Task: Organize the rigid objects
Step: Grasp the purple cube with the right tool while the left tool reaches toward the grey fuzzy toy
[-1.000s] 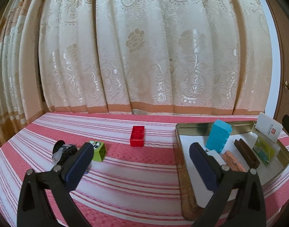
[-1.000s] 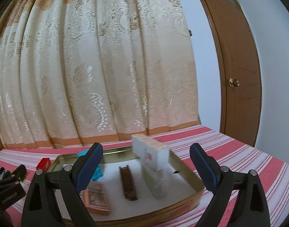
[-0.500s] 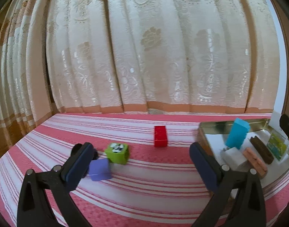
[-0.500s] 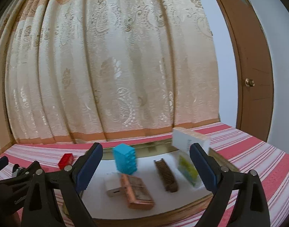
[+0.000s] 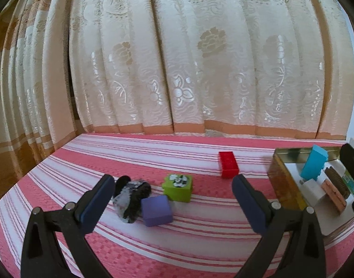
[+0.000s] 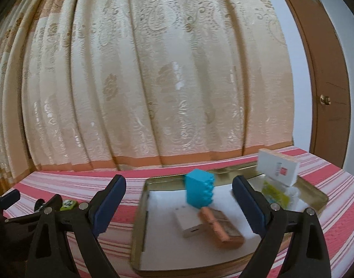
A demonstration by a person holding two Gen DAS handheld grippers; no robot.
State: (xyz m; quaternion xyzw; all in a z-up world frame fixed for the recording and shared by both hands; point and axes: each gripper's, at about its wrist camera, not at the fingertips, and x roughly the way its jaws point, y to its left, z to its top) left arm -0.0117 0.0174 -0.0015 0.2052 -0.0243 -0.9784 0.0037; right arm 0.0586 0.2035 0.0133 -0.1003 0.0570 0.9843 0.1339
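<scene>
- Since the earlier frames, the left wrist view is swinging leftward: the gold tin tray [image 5: 277,180] is sliding toward the right edge, and the purple cube [image 5: 156,210] and black-and-grey object [image 5: 130,198] are coming into fuller sight. The right wrist view is also swinging left, so the tray is now sitting centre-right.
- Left wrist view: the left gripper [image 5: 173,202] is hovering above the red-and-white striped cloth [image 5: 130,157], its blue-padded jaws spread wide and holding nothing.
- Between and beyond those jaws, the purple cube is lying touching the black-and-grey object on its left, with a green cube [image 5: 177,187] just behind it.
- A red brick [image 5: 228,167] is lying farther back, apart from the others and left of the tray.
- At the right edge, the tray is holding an upright blue block [image 5: 314,165], a white box [image 5: 312,186], a brown comb-like piece [image 5: 337,181] and a pink flat piece [image 5: 333,194]. The other gripper's black frame is covering part of it.
- A cream patterned curtain [image 5: 188,58] is hanging behind.
- Right wrist view: the right gripper [image 6: 178,205] is hovering at the tray's [image 6: 140,220] near edge, jaws wide apart and empty.
- Inside the tray, the blue block [image 6: 199,191] is standing upright; the white box [image 6: 190,222] and pink piece [image 6: 219,228], both blurred, are lying in front of it.
- A white card box [image 6: 277,166] is leaning at the tray's far right over a yellow-green packet [image 6: 275,193].
- A brown door [image 6: 325,69] is standing at the right.
</scene>
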